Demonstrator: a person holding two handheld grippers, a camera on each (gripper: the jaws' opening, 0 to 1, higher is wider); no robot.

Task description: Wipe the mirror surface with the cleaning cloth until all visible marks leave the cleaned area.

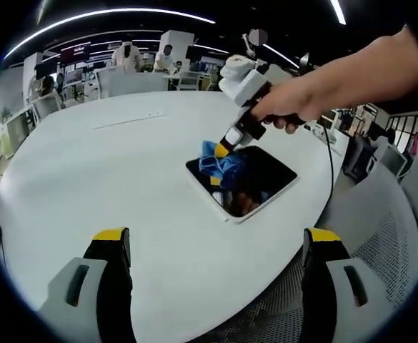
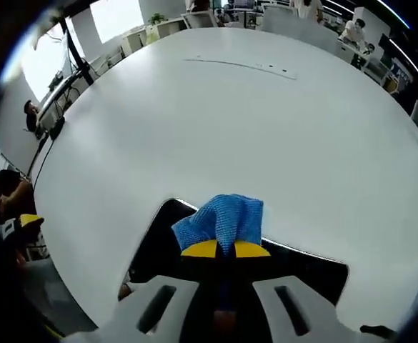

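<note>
The left gripper (image 1: 212, 250) hangs over the bare white table (image 1: 108, 164) with its jaws wide apart and nothing between them. It is well apart from the mirror (image 1: 269, 175) and takes no part in the wipe at this moment.

The mirror lies flat on the table near the edge closest to the person. It is a dark rectangular pane in a white frame. Seen from the left gripper, its long axis runs diagonally, from the near corner up and away to the right.

The blue cloth (image 1: 219, 163) rests on the mirror at its far-left corner, touching the glass. The right gripper (image 1: 229, 141), held in a hand (image 1: 316, 96), reaches down to the mirror from the far right side.

In the right gripper view, the right gripper (image 2: 225, 249) has its yellow-tipped jaws pressed together on the cloth (image 2: 221, 219). The cloth bunches out ahead of the jaw tips, across the far rim of the mirror (image 2: 158, 239).

Judgement: the right gripper is the nearer tool by far and already holds the cloth. Most of the glass lies behind the cloth, toward the person, so the coming stroke calls for a pull back along the long axis of the mirror. Marks on the glass are too faint to judge.
</note>
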